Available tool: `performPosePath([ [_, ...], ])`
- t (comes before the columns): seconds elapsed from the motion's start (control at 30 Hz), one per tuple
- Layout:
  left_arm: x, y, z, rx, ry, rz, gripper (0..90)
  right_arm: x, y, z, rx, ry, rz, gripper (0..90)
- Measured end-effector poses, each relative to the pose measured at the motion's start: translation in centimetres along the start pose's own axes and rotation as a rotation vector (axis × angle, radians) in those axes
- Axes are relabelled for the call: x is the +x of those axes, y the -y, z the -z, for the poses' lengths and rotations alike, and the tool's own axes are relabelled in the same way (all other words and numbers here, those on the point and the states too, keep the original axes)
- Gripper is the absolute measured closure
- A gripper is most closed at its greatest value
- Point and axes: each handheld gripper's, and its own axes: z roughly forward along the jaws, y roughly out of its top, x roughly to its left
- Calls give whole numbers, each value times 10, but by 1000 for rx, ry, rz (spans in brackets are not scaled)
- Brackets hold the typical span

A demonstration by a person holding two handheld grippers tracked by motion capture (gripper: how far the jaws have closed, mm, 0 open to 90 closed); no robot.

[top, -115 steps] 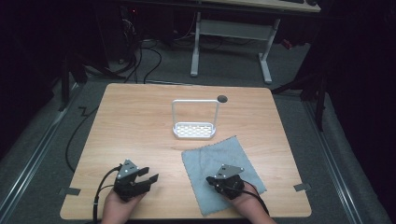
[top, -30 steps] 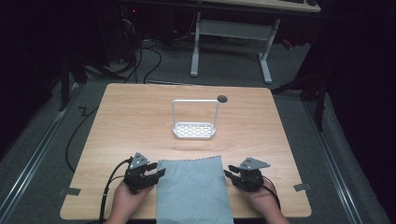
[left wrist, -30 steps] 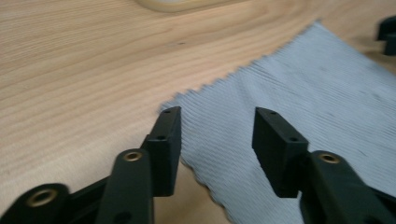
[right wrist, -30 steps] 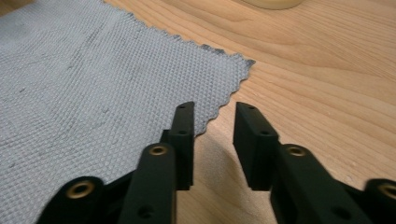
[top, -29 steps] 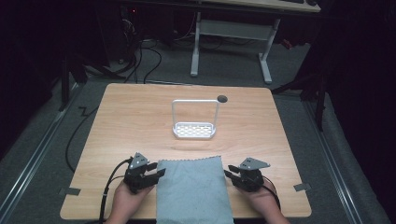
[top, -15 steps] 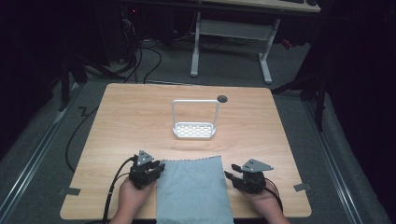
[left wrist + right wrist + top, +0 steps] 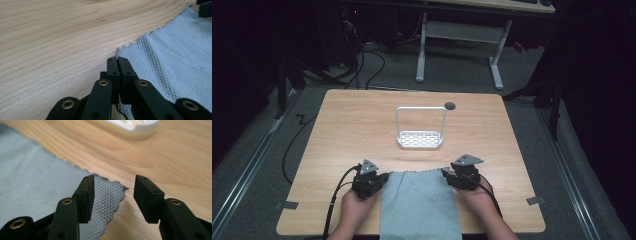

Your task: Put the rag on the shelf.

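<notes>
On the tabletop (image 7: pixel 362 125), near edge: a grey waffle-weave cloth (image 7: pixel 419 205) lies spread flat between the two hands, its near end hanging over the tabletop's front edge.

Work in hand: spreading or handling the cloth by its two far corners, as judged from the placement of both tongs at those corners.

Progress: the cloth appears smoothed out and roughly squared to the tabletop edge, with only a slight ridge near its left far corner (image 7: pixel 147 40). Any fold, lift or move toward the rack is not yet done.

Left tongs (image 7: pixel 381 179): the jaws are pressed together in the left gripper view (image 7: pixel 117 60), with the cloth's scalloped edge running in under them. A pinch on the left far corner is probable; the fabric between the pads is hidden, so the hold is judged, not seen.

Right tongs (image 7: pixel 447 175): the jaws stand moderately wide apart in the right gripper view (image 7: pixel 113 187). The right far corner of the cloth (image 7: pixel 110 192) lies on the tabletop in the gap, just beside the left jaw. Nothing is gripped.

White wire rack (image 7: pixel 420 131): stands upright mid-tabletop, well apart from the cloth, untouched; its perforated base (image 7: pixel 132 126) shows beyond the right tongs.

Remaining, as judged: the right tongs must close on its corner before both corners can be raised together.
</notes>
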Motion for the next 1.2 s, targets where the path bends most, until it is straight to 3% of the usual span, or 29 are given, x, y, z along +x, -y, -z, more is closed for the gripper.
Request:
performPosePath([
  [0.07, 1, 0, 0, -1, 1, 10, 888, -2, 4, -5, 4, 12, -7, 534],
  [0.13, 1, 0, 0, 0, 0, 10, 889, -5, 6, -7, -14, -14, -31, 539],
  [0.23, 0, 0, 0, -3, -4, 5, 892, -4, 6, -8, -17, -20, -16, 582],
  [0.47, 1, 0, 0, -3, 2, 7, 891, 1, 6, -7, -21, -34, 0, 754],
  [0.73, 3, 0, 0, 1, 16, 16, 892, 0, 6, -7, -24, -71, -8, 881],
  [0.87, 2, 0, 0, 1, 14, 15, 893, 0, 6, -7, -24, -76, -13, 884],
  [1.2, 1, -3, 7, -73, 39, 20, 893, -1, 7, -1, -59, -84, -35, 884],
])
